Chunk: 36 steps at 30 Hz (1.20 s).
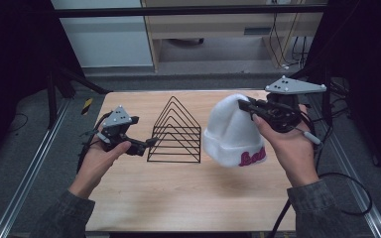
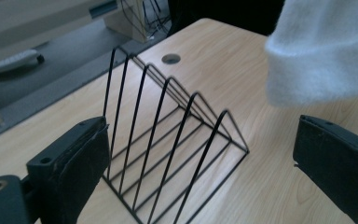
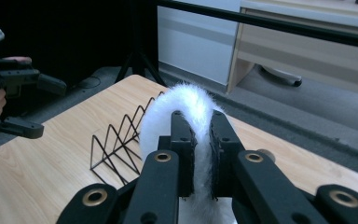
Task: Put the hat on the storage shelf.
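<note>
Raised right hand-held gripper [image 1: 244,105] pinching beanie [image 1: 230,131]

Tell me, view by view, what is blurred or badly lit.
High view: table evenly lit, surroundings dark. Left gripper view: hat soft and out of focus, rack sharp. Right gripper view: hat fuzzy between the right gripper jaws, left background black.

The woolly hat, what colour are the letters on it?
Dark pink letters on the white beanie, clearest in the high view.

White beanie [image 1: 230,130] in right hand-held gripper [image 1: 245,106], beside wire rack [image 1: 175,132], w/ left hand-held gripper [image 1: 149,144] opposite.
</note>
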Tool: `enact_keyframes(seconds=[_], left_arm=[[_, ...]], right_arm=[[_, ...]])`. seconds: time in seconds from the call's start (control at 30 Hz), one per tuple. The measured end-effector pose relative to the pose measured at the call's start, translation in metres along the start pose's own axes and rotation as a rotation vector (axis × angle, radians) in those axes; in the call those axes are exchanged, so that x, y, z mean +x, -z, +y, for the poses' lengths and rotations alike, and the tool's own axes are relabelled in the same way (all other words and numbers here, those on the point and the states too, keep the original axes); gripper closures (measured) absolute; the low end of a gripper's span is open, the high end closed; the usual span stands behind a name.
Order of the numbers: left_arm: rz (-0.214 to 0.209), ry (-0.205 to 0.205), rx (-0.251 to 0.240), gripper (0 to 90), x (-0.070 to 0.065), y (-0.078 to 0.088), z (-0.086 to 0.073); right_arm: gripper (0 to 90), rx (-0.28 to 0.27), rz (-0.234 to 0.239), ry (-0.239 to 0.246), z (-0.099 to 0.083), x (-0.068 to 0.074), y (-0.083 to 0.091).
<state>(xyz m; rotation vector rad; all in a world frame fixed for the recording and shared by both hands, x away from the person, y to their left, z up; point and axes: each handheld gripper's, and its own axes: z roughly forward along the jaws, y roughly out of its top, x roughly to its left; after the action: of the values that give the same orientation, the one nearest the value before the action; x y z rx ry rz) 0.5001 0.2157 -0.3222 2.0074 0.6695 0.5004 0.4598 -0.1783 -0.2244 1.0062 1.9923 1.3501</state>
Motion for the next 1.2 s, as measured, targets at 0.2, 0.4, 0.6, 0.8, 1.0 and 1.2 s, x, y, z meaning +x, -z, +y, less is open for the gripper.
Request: enact_keyframes(seconds=[0.2,0.4,0.6,0.8,1.0,1.2], left_arm=[[-0.027,-0.054,-0.032,7.8,-0.005,-0.004,0.021],[-0.048,-0.033,-0.084,9.8,-0.001,-0.007,0.026],[-0.092,-0.033,-0.076,10.9,0.0,-0.006,0.035],[-0.121,-0.049,-0.084,12.2,-0.004,-0.011,0.048],[-0.125,-0.056,-0.067,14.6,-0.002,-0.025,0.059],[-0.166,-0.035,-0.021,15.7,0.007,-0.046,0.065]], right_arm=[[82.8,-0.002,0.003,0.027,0.017,0.004,-0.003],[82.8,-0.026,0.005,0.037,0.036,0.008,-0.006],[82.7,-0.058,0.014,0.047,0.06,0.017,-0.012],[82.7,-0.086,0.016,0.066,0.086,0.028,-0.024],[82.7,-0.095,0.015,0.095,0.105,0.037,-0.041],[82.7,-0.099,0.059,0.087,0.11,0.044,-0.054]])
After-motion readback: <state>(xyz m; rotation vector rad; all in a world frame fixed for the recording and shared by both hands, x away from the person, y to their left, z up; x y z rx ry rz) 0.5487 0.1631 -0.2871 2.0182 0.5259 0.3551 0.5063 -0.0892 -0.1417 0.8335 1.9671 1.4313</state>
